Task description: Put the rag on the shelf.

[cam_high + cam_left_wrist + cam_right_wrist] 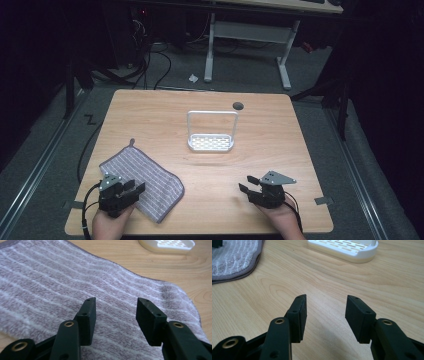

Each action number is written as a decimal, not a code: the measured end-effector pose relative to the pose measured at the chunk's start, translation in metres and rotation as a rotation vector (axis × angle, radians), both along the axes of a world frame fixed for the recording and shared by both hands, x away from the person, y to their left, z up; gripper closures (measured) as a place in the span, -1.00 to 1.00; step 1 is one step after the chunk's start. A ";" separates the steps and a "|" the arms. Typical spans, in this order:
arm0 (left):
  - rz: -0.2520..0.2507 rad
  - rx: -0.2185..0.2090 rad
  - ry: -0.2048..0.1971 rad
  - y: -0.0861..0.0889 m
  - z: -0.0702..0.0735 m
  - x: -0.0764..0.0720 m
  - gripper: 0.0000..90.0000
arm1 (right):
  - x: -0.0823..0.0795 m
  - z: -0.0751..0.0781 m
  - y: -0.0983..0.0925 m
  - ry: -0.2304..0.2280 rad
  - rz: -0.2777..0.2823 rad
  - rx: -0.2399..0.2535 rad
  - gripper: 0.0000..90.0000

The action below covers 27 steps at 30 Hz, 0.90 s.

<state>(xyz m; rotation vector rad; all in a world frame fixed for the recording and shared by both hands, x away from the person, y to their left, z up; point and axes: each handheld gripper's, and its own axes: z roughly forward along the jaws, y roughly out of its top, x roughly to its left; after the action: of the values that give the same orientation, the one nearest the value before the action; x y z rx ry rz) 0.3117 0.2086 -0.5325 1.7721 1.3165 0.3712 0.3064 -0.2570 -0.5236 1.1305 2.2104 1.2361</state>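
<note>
**Entry: striped cloth, white rack, two sets of tongs — cloth pick-up not yet begun**

**Item 1. Cloth.** A grey-lilac towel (142, 181) with thin white stripes lies flat on the near-left part of the wooden table (210, 210). A small loop shows at its far corner. It rests slightly skewed to the table edge, well apart from the rack.

**Item 2. Rack.** A white slotted tray with a tall wire-like hoop handle (211, 132) stands upright near the middle of the table, nothing on it or hung on it.

**Item 3. Left tongs** (131, 189). Held low over the near corner of the cloth. In the left gripper view the jaws stand wide apart above the striped pile, with nothing pinched between them; whether the tips touch the fabric cannot be told.

**Item 4. Right tongs** (247, 184). Held over bare wood on the near-right side, well apart from cloth and rack. Jaws wide apart, holding nothing.

**Step in hand (judged).** The approach: the left tongs are lined up on the cloth, ready to take it; no grasp is made.

**Next move calls for (judged).** Lowering the left tongs until one jaw can gather fabric, best at an edge or corner, then closing firmly, since a flat soft cloth gives little to bite. The right tongs would probably need to cross to another edge to help.
</note>
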 end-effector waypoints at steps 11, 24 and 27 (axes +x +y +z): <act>-0.030 0.137 0.025 -0.012 -0.006 0.004 0.93 | -0.003 -0.005 0.017 -0.005 0.021 -0.045 0.19; -0.183 0.171 -0.019 -0.069 -0.007 -0.003 0.94 | -0.005 -0.004 0.020 -0.006 0.031 -0.041 0.23; -0.225 0.163 -0.020 -0.087 -0.007 -0.004 0.94 | -0.005 -0.003 0.020 -0.013 0.035 -0.041 0.23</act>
<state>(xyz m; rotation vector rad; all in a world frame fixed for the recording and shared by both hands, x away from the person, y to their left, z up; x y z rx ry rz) 0.3074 0.1219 -0.5392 2.0240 1.0836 0.3777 0.3013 -0.2370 -0.5269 1.0698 2.2445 1.2034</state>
